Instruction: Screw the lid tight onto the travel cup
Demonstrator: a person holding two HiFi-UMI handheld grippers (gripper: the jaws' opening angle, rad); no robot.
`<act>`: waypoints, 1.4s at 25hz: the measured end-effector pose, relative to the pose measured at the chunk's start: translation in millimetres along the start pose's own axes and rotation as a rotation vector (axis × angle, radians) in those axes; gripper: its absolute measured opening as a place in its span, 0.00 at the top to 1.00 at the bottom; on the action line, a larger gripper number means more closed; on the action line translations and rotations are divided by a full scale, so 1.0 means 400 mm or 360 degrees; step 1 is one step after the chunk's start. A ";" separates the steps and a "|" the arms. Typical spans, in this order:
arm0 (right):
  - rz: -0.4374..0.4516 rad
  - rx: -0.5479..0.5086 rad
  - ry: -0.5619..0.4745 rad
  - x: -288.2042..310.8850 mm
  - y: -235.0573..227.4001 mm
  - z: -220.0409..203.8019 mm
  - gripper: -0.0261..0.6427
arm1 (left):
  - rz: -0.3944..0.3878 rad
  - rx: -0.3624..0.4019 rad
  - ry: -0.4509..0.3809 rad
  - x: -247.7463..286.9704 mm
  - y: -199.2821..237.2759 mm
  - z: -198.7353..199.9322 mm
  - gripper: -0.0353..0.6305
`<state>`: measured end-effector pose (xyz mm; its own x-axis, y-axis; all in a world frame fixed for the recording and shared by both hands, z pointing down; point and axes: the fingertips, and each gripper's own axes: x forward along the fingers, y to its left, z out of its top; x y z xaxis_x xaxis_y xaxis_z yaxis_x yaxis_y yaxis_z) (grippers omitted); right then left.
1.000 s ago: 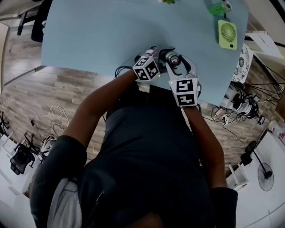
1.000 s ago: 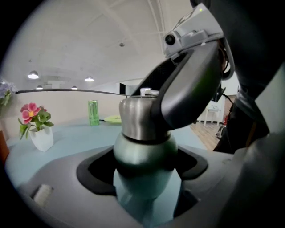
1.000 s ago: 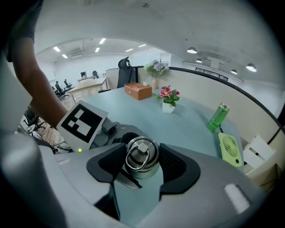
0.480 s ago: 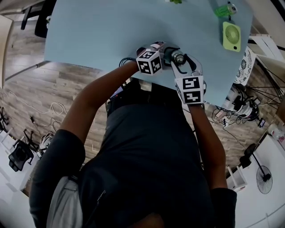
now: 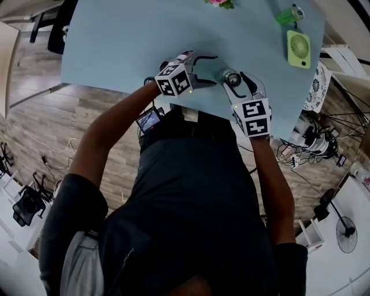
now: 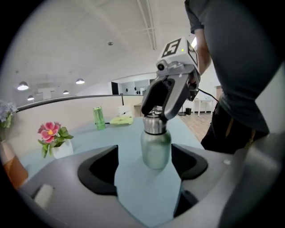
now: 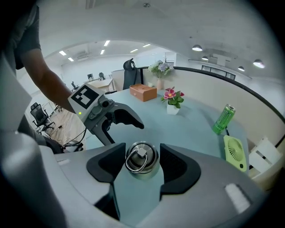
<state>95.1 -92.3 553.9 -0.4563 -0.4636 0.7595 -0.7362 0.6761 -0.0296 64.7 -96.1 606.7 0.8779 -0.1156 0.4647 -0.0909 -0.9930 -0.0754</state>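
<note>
The steel travel cup [image 6: 156, 144] stands upright on the light blue table [image 5: 127, 40] near its front edge. Its lid [image 7: 141, 156], with a metal ring on top, sits between the right gripper's pads, which press it from both sides. My right gripper [image 5: 233, 81] comes down onto the lid from above and is shut on it; the left gripper view shows the right gripper [image 6: 162, 104] clamped on the cup's top. My left gripper [image 5: 207, 69] hangs to the left of the cup, apart from it, its jaws open with nothing between them.
A green can [image 5: 287, 14] and a green hand fan [image 5: 299, 48] lie at the table's far right. A small pot of pink flowers [image 7: 173, 103] and an orange box [image 7: 143, 92] stand further back. Cables and chairs are on the floor beyond the table.
My left gripper has let go of the cup and drawn away to the left and slightly up. The right gripper has stayed on the lid.
</note>
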 end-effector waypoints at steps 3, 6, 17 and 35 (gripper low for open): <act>-0.0014 0.0018 -0.0066 -0.017 -0.009 0.018 0.61 | 0.0078 -0.0015 0.0006 -0.042 0.026 -0.008 0.31; -0.0045 0.0066 -0.0202 -0.053 -0.013 0.056 0.61 | 0.0185 -0.0036 -0.0037 -0.101 0.049 0.006 0.31; -0.0050 0.0527 -0.1011 -0.454 -0.115 0.357 0.64 | 0.0838 -0.0440 -0.0445 -0.584 0.173 0.323 0.71; -0.0214 0.0403 -0.1090 -0.642 0.049 0.420 0.76 | 0.0894 -0.0165 -0.0598 -0.797 0.139 0.499 0.71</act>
<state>113.9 -56.1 249.2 -0.5028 -0.8422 0.1945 -0.8625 0.4741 -0.1768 -126.4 -109.8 278.3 0.7864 -0.6164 0.0405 -0.6084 -0.7841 -0.1222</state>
